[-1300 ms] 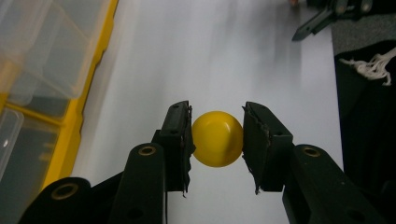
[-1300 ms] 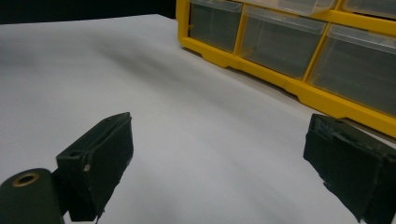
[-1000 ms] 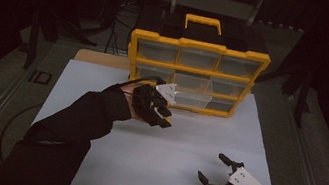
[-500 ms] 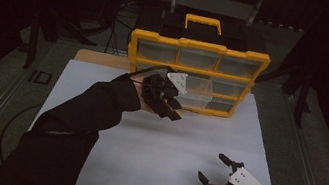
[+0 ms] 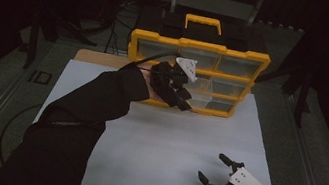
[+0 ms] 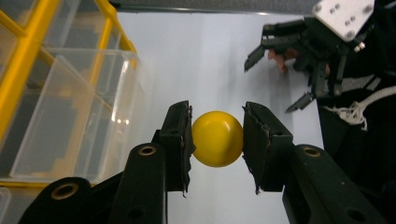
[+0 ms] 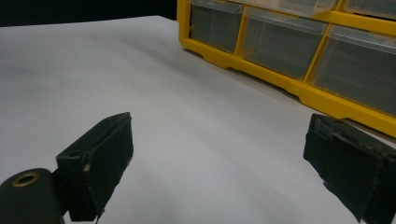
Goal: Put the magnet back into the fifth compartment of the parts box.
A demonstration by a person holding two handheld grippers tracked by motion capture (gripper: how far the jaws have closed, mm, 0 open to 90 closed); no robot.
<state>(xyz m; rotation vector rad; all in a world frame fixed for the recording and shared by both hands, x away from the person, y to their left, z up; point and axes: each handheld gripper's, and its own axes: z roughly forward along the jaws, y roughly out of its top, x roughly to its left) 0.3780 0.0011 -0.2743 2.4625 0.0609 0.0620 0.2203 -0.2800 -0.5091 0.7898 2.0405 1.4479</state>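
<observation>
Left tool (image 6: 217, 135) cam: yellow ball (image 6: 217, 138) pinched.

The yellow ball (image 6: 217, 138) is smooth, round and glossy. It is pinched between the two black pads of the left gripper (image 6: 217, 140), above the white table, just beside the clear drawers (image 6: 70, 116).

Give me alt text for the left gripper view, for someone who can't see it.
A yellow ball is clamped between the left gripper's two black fingers, above a white table. A yellow organizer with clear plastic drawers stands at the left; at upper right, the right gripper rests open on the table.
</observation>
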